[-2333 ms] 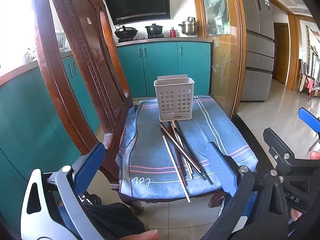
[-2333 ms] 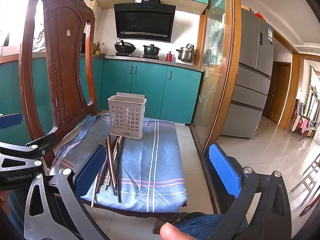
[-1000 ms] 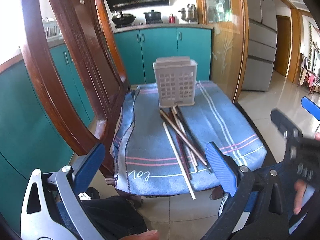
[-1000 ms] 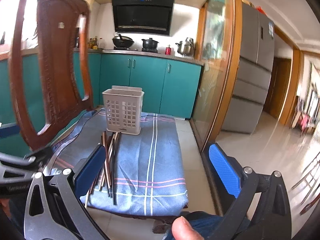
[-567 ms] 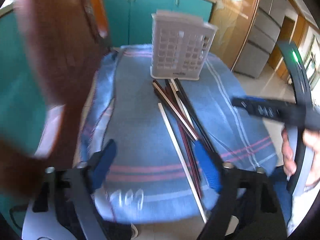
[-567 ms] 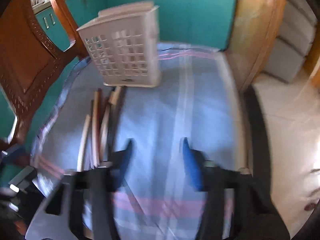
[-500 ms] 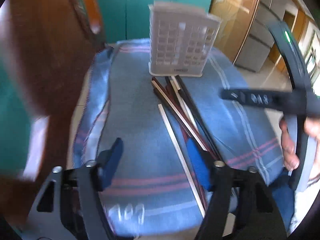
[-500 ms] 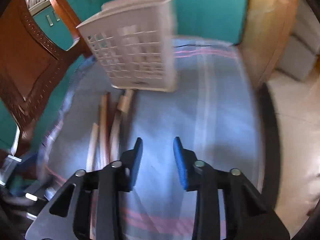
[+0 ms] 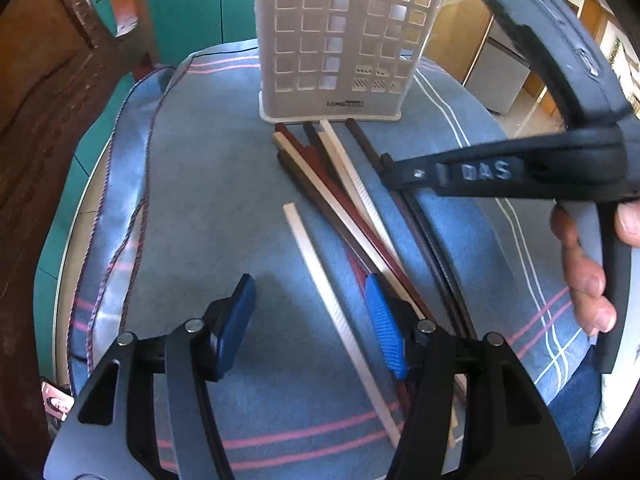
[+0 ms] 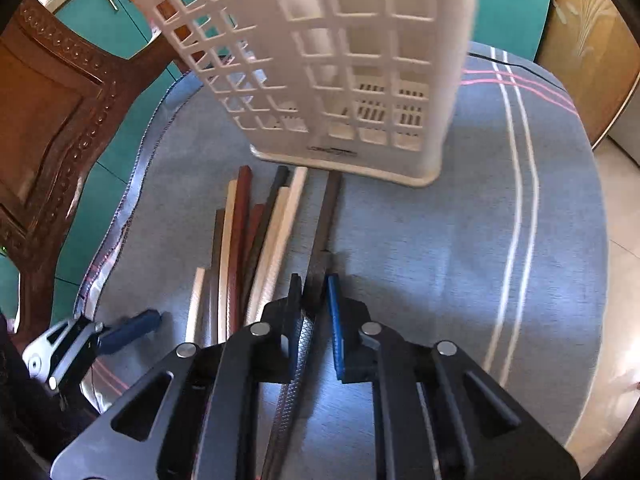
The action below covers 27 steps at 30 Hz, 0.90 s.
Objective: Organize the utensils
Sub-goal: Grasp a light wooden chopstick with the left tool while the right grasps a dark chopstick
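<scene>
Right gripper [image 10: 314, 296]: jaws closing around dark chopstick [image 10: 326, 216]
Left gripper [image 9: 308, 320]: closing over pale chopstick [image 9: 316, 264], not touching
Risk: thin stick may slip free

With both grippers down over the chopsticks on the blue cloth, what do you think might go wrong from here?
1. The right gripper is closing around the dark brown chopstick well off its middle, so it may tip when lifted.
2. The left gripper, also closing, straddles the lone cream chopstick, but its right finger lies over the neighbouring pile and may snag it.
3. The white plastic lattice holder stands close and could get knocked.
</scene>
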### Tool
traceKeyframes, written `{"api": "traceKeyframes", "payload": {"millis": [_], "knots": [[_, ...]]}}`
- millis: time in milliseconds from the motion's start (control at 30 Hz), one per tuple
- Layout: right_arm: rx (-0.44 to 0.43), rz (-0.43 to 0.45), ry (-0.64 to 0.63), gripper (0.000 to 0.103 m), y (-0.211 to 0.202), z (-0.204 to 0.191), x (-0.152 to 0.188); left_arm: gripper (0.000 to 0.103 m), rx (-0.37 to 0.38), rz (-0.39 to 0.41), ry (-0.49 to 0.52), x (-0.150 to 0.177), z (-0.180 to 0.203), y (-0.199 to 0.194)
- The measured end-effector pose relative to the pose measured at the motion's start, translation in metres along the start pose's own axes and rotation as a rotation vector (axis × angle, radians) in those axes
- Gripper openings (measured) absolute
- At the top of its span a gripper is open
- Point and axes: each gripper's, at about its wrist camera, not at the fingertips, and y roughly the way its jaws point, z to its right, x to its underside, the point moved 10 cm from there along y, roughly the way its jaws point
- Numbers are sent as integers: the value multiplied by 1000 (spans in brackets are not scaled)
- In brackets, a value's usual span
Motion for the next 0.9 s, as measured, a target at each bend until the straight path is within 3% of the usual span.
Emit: {"api": "traceKeyframes", "payload": {"millis": [67, 167, 233, 367, 500, 567, 700, 800, 900], "knots": [[53, 15, -7, 10, -8, 11, -3, 38, 16, -7, -20, -4, -1, 3], [35, 32, 23, 10, -14, 21, -4, 17, 6, -38, -43, -10, -9, 8], [59, 50, 35, 10, -19, 29, -7, 13, 25, -63, -51, -11, -12, 9], [106, 62, 37, 10, -25, 44, -5, 13, 37, -136, -2, -25, -12, 19], [101, 38, 36, 14, -12, 47, -2, 17, -38, -180, 63, -41, -12, 34], [107, 28, 38, 22, -7, 51, 5, 24, -63, -163, 75, -44, -11, 37], [167, 29, 1, 24, 4, 50, 6, 43, -118, -135, 34, -44, -18, 35], [239, 50, -50, 24, 11, 39, 4, 44, -126, -131, 16, -46, -21, 37], [265, 62, -57, 24, 16, 28, 4, 34, -115, -131, 7, -48, -16, 39]]}}
